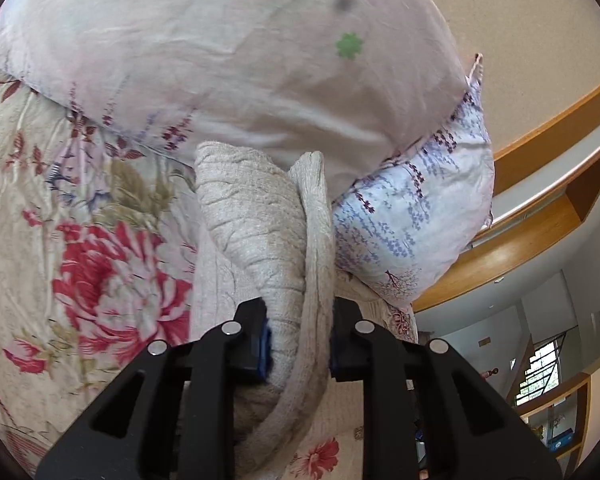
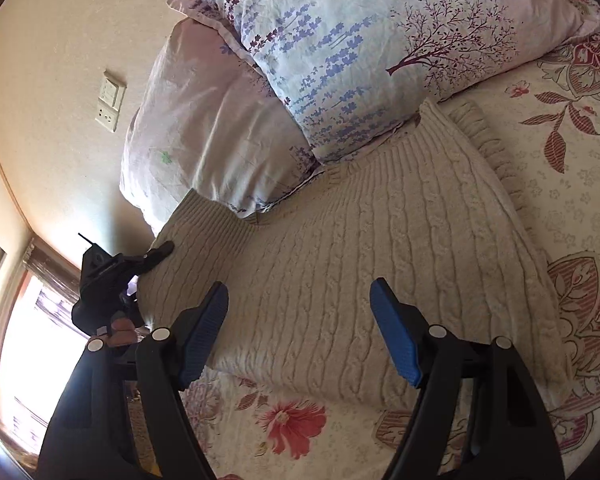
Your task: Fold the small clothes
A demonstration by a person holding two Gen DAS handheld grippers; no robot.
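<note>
Floral bedspread (image 1: 80,200) fills the left wrist view, where the left gripper (image 1: 300,344) pinches a bunched sweater (image 1: 260,232) edge, probably a sleeve. Right wrist view: the sweater lies mid-frame, the right gripper (image 2: 300,332) hovering agape; carry the fold across evenly.

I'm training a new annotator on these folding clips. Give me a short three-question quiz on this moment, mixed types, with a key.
1. True or false: the left gripper is shut on part of the cream knit sweater.
2. Multiple choice: the right gripper is A) shut on a pillow, B) open above the sweater, C) shut on the sweater's hem.
3. Fill in: past the sweater, two ______ are stacked against the wall, the one with the purple tree print on top.

Key: 1 true; 2 B; 3 pillows. All of it sits on the floral bedspread.
</note>
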